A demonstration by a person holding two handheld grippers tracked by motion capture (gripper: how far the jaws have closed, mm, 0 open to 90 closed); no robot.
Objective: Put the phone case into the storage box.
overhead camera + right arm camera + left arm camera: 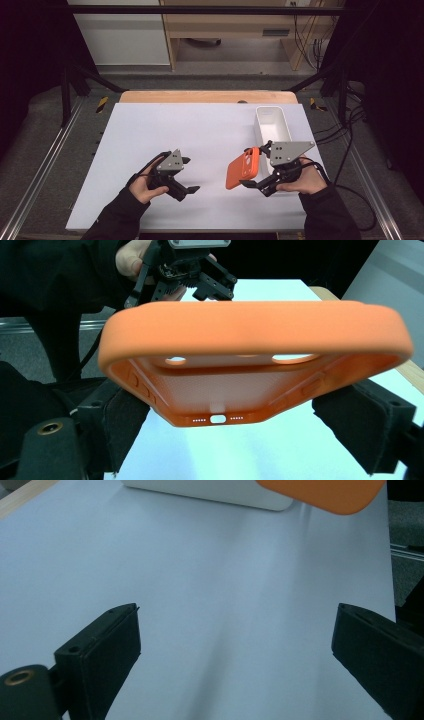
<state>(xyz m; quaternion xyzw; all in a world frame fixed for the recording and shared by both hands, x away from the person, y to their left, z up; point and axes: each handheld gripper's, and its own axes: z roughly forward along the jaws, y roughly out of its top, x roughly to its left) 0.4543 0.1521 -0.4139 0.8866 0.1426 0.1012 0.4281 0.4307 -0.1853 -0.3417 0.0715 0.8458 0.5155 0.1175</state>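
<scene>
Claws first, from the left: we see the left claw (186, 175) low over the bare white table (150, 130), its jaws spread apart with nothing between them. In the left gripper view we find only table surface between the two black jaws. Further right, our right claw (250, 167) is clamped on the orange phone case (242, 168), which is lifted off the table and tilted, its camera cutout uppermost. In the right gripper view the case (250, 335) spans both jaws. Just beyond it stands a white bin (272, 125), near the table's right edge.
</scene>
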